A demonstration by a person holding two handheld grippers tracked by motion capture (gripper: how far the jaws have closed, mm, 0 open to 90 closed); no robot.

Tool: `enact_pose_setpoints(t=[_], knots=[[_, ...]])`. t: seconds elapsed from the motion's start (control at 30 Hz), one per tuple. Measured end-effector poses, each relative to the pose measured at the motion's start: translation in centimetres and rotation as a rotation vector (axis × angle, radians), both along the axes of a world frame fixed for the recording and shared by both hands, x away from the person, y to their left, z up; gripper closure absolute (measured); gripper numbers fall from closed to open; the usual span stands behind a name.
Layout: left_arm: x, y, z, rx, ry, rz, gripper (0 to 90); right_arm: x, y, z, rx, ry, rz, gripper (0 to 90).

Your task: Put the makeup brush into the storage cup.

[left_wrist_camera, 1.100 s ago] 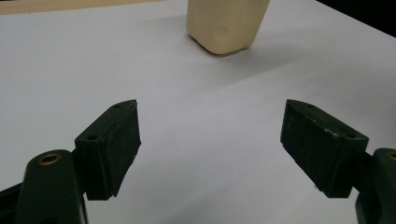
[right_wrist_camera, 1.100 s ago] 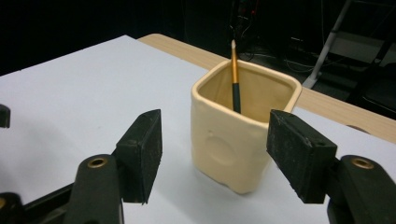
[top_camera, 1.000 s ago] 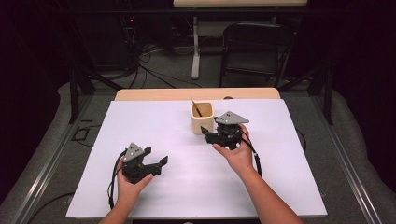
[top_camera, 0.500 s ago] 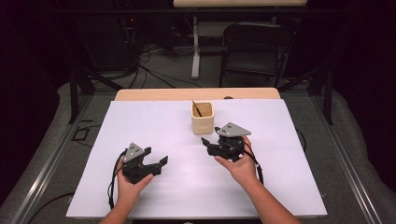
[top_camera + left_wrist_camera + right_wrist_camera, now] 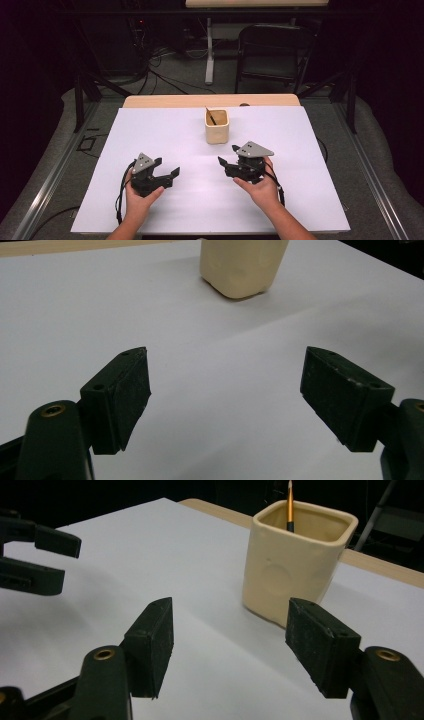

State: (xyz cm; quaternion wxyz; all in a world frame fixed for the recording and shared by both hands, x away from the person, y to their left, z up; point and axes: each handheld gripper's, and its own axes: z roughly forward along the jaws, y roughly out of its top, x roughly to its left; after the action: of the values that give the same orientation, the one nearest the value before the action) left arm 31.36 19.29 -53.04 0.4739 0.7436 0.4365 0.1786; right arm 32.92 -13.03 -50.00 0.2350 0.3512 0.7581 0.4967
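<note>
Cream cup (image 5: pixel 217 127), square-mouthed with rounded corners, stands upright with a thin pencil (image 5: pixel 210 116) leaning inside; we see it just ahead of our right hand-held gripper (image 5: pixel 227 156) and farther ahead of the left hand-held gripper (image 5: pixel 167 167); both have jaws spread wide, holding nothing; since the earlier frame our right hand-held gripper has drawn back from the cup, the left has not shifted; bare white table (image 5: pixel 310 200) lies between, nothing blocking; a dark chair (image 5: pixel 270 50) stands beyond.
</note>
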Motion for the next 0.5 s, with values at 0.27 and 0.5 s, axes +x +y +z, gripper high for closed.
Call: enact_pose_setpoints(t=[0.27, 0.5], knots=[[0.0, -0.1, 0.0, 0.0, -0.001, 0.0, 20.0, -1.4, -0.2, -1.0, 0.001, 0.004, 0.015, 35.8], [0.0, -0.1, 0.0, 0.001, -0.001, -0.003, 20.0, -1.9, -0.1, -1.3, 0.01, -0.003, 0.024, 35.8]])
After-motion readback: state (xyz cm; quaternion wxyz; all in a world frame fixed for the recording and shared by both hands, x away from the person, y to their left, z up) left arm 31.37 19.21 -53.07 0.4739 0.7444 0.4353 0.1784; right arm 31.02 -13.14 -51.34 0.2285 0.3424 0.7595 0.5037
